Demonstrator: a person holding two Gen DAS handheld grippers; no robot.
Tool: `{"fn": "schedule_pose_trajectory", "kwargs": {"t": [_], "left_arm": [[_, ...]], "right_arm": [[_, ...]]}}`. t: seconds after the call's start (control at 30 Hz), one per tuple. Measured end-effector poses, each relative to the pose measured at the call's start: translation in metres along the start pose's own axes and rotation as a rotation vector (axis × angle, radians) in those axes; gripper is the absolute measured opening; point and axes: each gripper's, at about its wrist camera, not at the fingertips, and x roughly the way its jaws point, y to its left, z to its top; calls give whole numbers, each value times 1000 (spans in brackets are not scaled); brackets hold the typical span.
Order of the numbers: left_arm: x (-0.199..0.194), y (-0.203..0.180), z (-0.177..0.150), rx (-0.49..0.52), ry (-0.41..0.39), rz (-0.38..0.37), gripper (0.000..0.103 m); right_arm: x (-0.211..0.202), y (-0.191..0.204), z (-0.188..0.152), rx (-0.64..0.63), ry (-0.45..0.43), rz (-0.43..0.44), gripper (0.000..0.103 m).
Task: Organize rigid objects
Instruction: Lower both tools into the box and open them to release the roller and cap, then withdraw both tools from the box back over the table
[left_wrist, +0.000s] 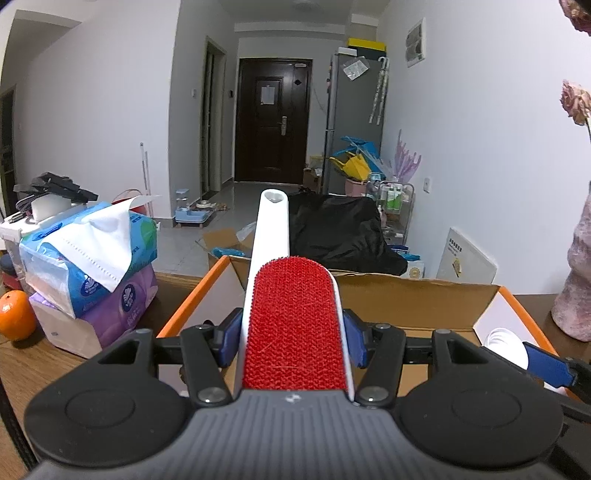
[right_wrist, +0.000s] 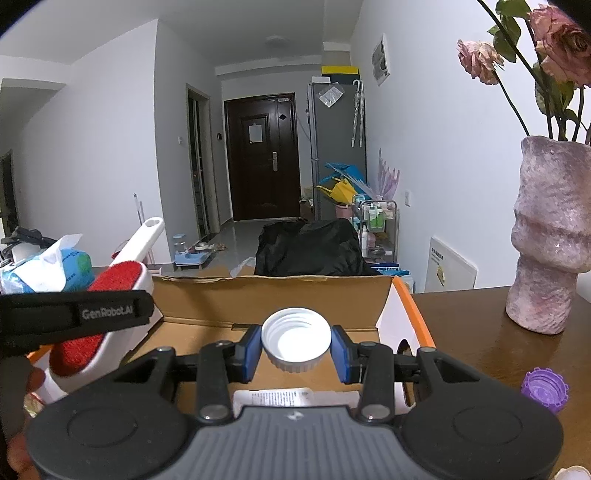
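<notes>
My left gripper (left_wrist: 293, 341) is shut on a white lint brush (left_wrist: 291, 325) with a red pile face; its handle points forward over an open cardboard box (left_wrist: 413, 295) with orange-edged flaps. My right gripper (right_wrist: 295, 349) is shut on a white screw cap (right_wrist: 295, 338), open side up, held over the same box (right_wrist: 273, 295). The brush (right_wrist: 110, 291) and left gripper also show at the left of the right wrist view. The cap (left_wrist: 506, 341) and a blue fingertip (left_wrist: 546, 363) show at the right of the left wrist view.
The box sits on a brown wooden table (right_wrist: 469, 332). Tissue packs (left_wrist: 92, 266) and an orange (left_wrist: 14, 314) lie to the left. A pink vase (right_wrist: 550, 240) with dried roses stands at the right, a purple cap (right_wrist: 545, 389) in front of it. A label (right_wrist: 295, 398) lies in the box.
</notes>
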Motion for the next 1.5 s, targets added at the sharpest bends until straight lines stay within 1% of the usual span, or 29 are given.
{"fn": "schedule_pose_trajectory", "kwargs": {"t": [0.07,0.1,0.13,0.17,0.2,0.23,0.27,0.3,0.33,0.37,0.4,0.47,1.07,1.2,1.5], "left_arm": [[0,1,-1,6,19,-20,58],[1,3,-1,2,27,-23,60],[0,4,-1,0,22,-19,64],[-1,5,0,2,15,-6,79],[-3,6,0,3,5,2,90],[-5,7,-1,4,-10,10,92],[-7,8,-1,11,-20,17,95],[-9,7,0,16,-25,24,100],[-10,8,-1,18,-29,31,102],[-11,9,-1,16,-32,35,103],[-12,10,0,16,-31,34,103],[-12,11,1,11,-28,32,103],[-13,14,3,-5,-8,44,103],[-18,16,4,-18,-14,34,103],[-38,19,-1,10,-37,23,103]], "right_arm": [[1,-1,-1,-1,9,-6,39],[3,-2,-1,3,18,-11,39],[2,-2,-2,8,25,-15,40],[4,-3,-2,13,35,-24,48],[5,-4,-3,17,42,-35,64],[5,-5,-3,20,46,-46,72],[5,-7,-4,22,46,-56,85],[4,-7,-4,24,44,-64,89],[4,-8,-4,26,46,-66,89],[4,-8,-4,28,50,-64,91],[4,-8,-4,29,52,-65,97],[3,-8,-5,25,49,-72,102],[1,-8,-3,23,51,-79,103],[-6,-10,-3,21,40,-81,103],[-25,-16,1,16,21,-65,103]]}}
